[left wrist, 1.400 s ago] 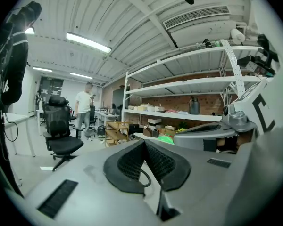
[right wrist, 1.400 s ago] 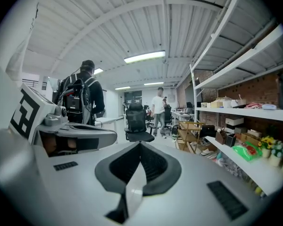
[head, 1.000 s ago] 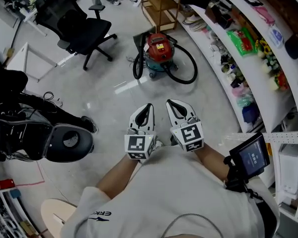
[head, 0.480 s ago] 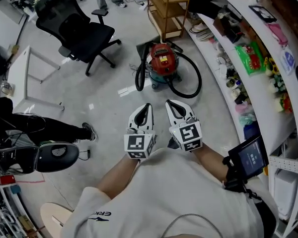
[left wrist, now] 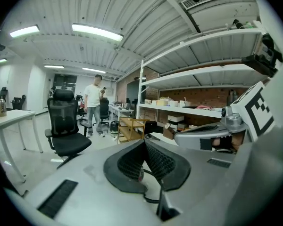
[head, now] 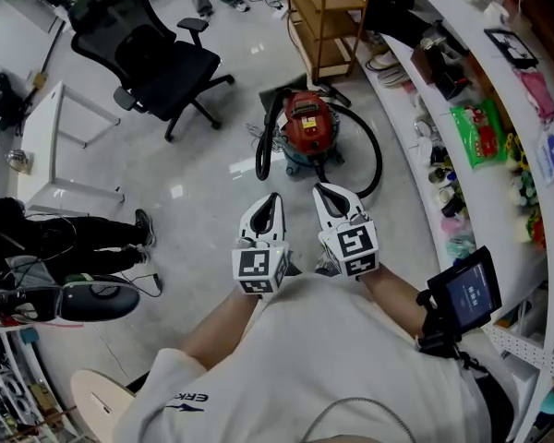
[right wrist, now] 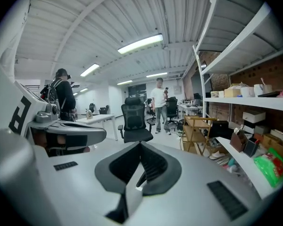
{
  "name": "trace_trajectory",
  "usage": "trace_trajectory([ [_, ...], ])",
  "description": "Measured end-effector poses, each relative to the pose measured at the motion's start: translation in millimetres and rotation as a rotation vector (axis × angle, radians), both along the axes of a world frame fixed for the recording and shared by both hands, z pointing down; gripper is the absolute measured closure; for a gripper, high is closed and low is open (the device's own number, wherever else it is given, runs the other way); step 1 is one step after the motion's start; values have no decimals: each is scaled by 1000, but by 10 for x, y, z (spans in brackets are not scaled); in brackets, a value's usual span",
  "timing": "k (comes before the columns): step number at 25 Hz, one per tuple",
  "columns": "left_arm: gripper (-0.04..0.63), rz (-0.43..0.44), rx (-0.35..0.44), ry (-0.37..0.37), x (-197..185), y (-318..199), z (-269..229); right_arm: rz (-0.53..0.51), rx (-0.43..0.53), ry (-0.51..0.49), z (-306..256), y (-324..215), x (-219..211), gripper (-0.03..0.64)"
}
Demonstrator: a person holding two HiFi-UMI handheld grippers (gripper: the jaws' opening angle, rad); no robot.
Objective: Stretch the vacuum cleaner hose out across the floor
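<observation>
The red and teal vacuum cleaner (head: 307, 125) stands on the pale floor ahead of me, near the curved shelving. Its black hose (head: 373, 160) curls in a loop to the right of the body, and another black loop hangs at the left side (head: 261, 151). My left gripper (head: 274, 199) and right gripper (head: 322, 192) are held side by side at chest height, short of the vacuum cleaner, both shut with nothing in them. In the left gripper view the jaws (left wrist: 144, 143) meet at their tips; the right gripper view shows its gripper (right wrist: 140, 146) the same way.
A black office chair (head: 162, 52) stands to the far left of the vacuum cleaner, a wooden cart (head: 328, 15) right behind it. White curved shelves (head: 485, 169) full of goods line the right. A white table (head: 60, 141) and a person's legs (head: 83, 233) are at left.
The vacuum cleaner, chair and cart have slid lower and nearer in the head view as I move forward. The person's legs at left have shifted. Both grippers hold the same shut pose.
</observation>
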State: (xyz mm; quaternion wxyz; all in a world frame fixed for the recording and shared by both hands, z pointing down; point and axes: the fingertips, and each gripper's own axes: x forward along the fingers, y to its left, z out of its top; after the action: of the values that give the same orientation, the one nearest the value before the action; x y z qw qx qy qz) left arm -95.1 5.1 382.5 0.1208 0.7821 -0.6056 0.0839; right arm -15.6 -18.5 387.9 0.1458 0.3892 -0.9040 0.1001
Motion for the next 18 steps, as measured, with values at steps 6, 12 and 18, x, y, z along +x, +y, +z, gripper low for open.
trace_trajectory([
  [6, 594, -24, -16, -13, -142, -363, 49, -14, -22, 5, 62, -372, -75, 615],
  [12, 594, -20, -42, -1, -401, -827, 233, -7, -39, 47, 226, -811, -281, 615],
  [18, 594, 16, -69, 8, -814, -1428, 388, 27, -62, 90, 349, -1393, -640, 615],
])
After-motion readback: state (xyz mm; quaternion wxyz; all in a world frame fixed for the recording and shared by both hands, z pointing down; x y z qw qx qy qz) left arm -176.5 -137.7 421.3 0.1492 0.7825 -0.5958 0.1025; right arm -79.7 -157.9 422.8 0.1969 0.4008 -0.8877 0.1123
